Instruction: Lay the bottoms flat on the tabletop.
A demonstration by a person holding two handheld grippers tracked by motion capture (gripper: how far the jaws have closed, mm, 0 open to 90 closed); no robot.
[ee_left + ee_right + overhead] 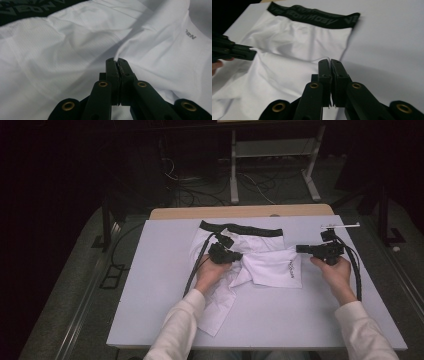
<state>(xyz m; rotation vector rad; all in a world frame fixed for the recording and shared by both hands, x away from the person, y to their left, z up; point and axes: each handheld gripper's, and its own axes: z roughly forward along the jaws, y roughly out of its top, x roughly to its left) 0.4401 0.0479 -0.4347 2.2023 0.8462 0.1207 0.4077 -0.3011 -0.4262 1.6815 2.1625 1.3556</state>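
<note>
White compression shorts [235,251] with a black waistband [242,228] lie between the grippers. Left gripper [117,62] and right gripper [330,60] each pinch a fold's edge. The thin fabric may slip free if pulled unevenly.

high view looks down from above; gripper views sit close, sharing the white shorts [250,260].

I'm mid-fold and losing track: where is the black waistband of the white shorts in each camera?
High view: black waistband along the shorts' far edge, above centre.
Left gripper view: top left corner, lettering partly visible.
Right gripper view: across the top, on the table.
Shared landmark: the waistband's grey lettering.
</note>
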